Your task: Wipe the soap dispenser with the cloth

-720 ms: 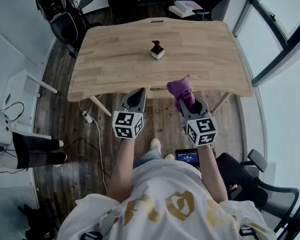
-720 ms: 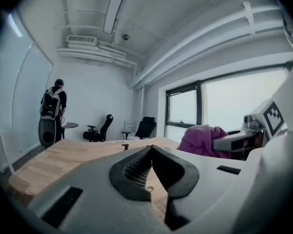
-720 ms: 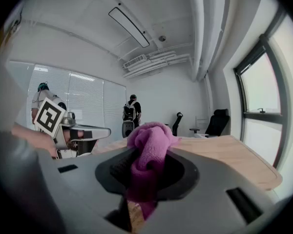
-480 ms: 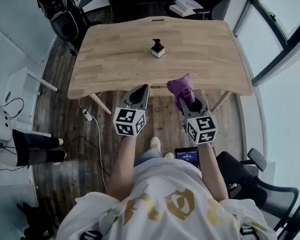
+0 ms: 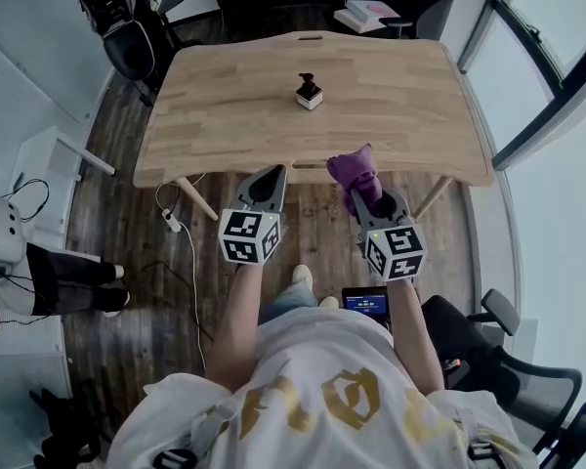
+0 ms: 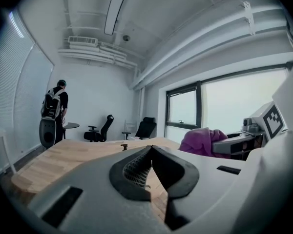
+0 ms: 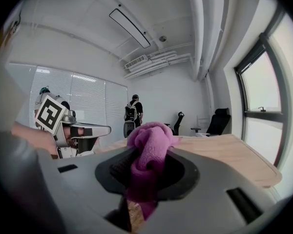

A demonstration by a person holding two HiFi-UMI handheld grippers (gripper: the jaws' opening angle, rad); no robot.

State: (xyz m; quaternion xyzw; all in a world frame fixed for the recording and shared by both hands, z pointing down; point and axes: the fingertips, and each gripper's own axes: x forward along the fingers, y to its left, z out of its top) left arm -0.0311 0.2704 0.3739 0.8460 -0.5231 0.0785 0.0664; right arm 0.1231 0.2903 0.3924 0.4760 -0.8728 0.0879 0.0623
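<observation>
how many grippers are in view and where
2. The left gripper is at the near edge of the table, jaws shut on nothing. The right gripper is beside it at the same edge, shut on the purple cloth. None appear hidden.

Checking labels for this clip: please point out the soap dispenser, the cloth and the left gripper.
soap dispenser (image 5: pixel 309 96): head view, on its body.
cloth (image 7: pixel 149 141): right gripper view, on the bunched top, held between the jaws.
left gripper (image 5: pixel 276 172): head view, at its closed fingertips.
</observation>
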